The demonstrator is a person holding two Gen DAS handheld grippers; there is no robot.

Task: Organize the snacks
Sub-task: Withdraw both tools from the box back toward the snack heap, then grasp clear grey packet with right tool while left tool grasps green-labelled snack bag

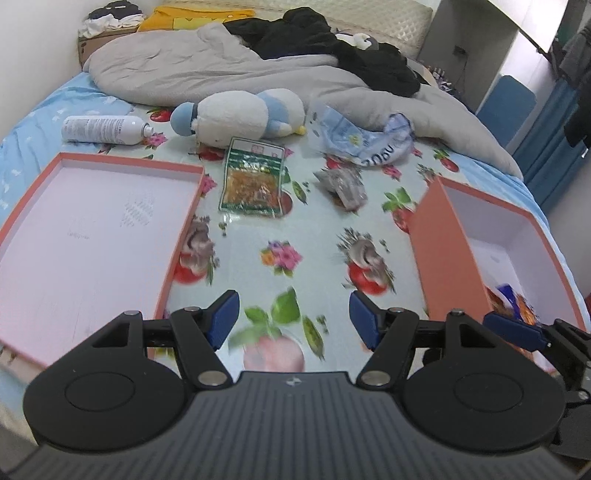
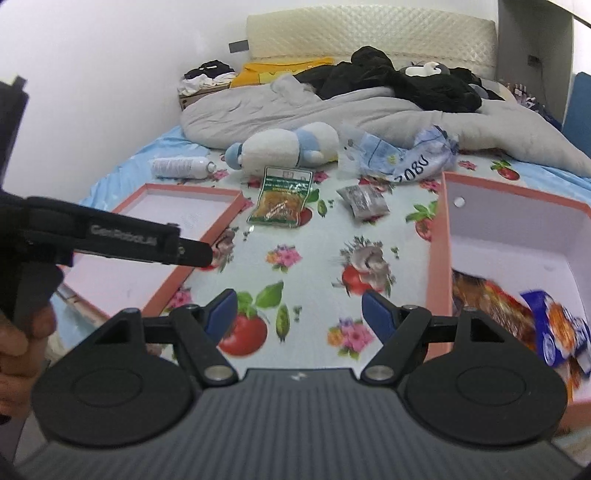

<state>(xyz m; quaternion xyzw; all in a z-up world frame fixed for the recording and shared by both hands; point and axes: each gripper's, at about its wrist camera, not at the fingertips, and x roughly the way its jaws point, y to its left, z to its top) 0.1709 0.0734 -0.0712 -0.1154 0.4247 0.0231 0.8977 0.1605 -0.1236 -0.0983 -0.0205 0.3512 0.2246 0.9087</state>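
A green snack packet [image 1: 254, 177] [image 2: 282, 201] lies flat on the fruit-print bed sheet [image 1: 303, 236], and a small grey packet [image 1: 341, 184] [image 2: 364, 201] lies to its right. An orange box [image 1: 448, 243] [image 2: 439, 258] on the right holds red and blue snack bags [image 2: 524, 314] [image 1: 513, 299]. Its shallow lid [image 1: 92, 221] [image 2: 221, 218] lies open-side up on the left. My left gripper [image 1: 293, 317] is open and empty above the sheet between lid and box. My right gripper [image 2: 299, 314] is open and empty, just left of the box wall.
A white and blue plush toy [image 1: 240, 116] [image 2: 284, 149], a white spray can [image 1: 103, 129] [image 2: 181, 167] and a crumpled blue-white plastic bag [image 1: 365, 136] [image 2: 402, 157] lie behind the packets. A grey duvet [image 1: 207, 70] and black clothes [image 1: 314, 33] fill the far bed.
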